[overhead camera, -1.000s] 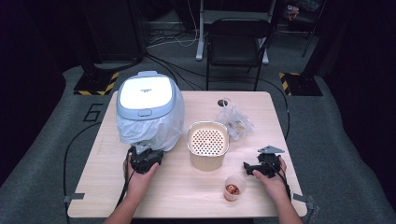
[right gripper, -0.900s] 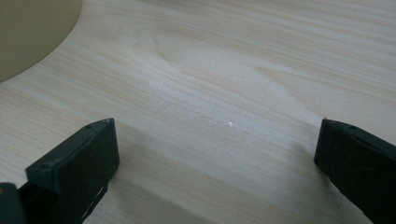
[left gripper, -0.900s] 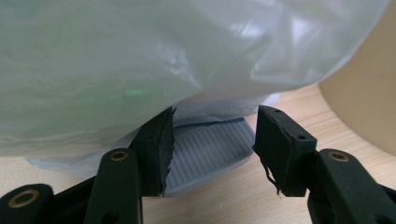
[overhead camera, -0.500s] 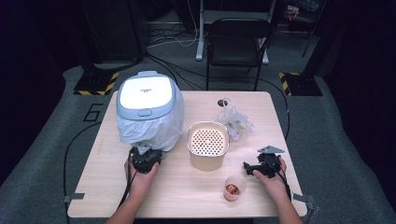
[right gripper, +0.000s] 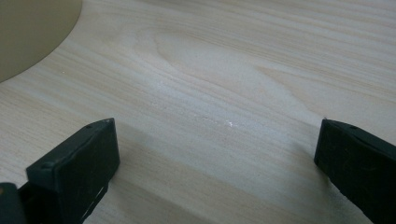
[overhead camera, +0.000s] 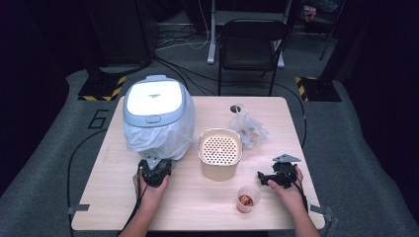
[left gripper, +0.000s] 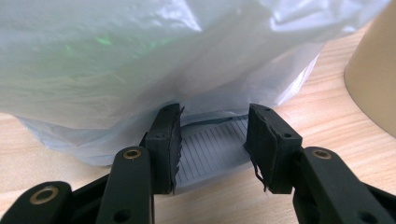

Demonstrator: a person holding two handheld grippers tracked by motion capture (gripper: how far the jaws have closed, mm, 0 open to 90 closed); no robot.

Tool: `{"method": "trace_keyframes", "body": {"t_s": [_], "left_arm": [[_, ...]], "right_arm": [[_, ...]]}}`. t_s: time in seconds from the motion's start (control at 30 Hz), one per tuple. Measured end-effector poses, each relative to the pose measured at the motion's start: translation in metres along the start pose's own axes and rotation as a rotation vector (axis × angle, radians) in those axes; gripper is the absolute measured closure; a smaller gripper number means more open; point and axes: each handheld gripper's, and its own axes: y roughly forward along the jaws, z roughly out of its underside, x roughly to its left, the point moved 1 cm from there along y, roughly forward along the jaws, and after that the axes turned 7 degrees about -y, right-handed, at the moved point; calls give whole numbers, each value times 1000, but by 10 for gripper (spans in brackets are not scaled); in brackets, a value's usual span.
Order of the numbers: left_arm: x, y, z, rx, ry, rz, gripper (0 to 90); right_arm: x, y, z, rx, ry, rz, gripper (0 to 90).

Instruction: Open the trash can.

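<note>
So the left gripper [left gripper: 212, 149] is sitting partly open right at the base of the rice cooker [overhead camera: 153, 106], which is wrapped in a thin plastic bag [overhead camera: 158, 136]. In the left gripper view its jaws are flanking a ribbed grey bit of the cooker's base [left gripper: 212, 147] where the bag is bunching up, and the pads are looking close to the plastic, but I can't tell if they're actually touching it. Nothing is being pinched between them. The left hand [overhead camera: 150, 190] is coming in low from the table's near edge, gripper pointing away from the person toward the cooker. The right gripper [right gripper: 215, 158] is spread wide open, holding nothing, hovering just above bare wooden table [right gripper: 224, 70] with a beige curve at the top left corner of its view. From the high view the right hand [overhead camera: 289, 190] is resting near the right side, gripper pointing left toward the beige perforated basket [overhead camera: 220, 150] in the middle. A small clear cup [overhead camera: 246, 198] with something reddish inside is sitting just beside that gripper, and a crumpled clear bag [overhead camera: 248, 126] is lying behind the basket.
</note>
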Motion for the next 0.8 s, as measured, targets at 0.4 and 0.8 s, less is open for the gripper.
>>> {"method": "trace_keyframes", "body": {"t_s": [0.4,0.8], "left_arm": [[-2,1,-21,181,-31,-2,582],[1,3,-14,173,4,4,581]], "right_arm": [[0,0,0,0,0,0,0],[0,0,0,-1,1,1,0]]}}
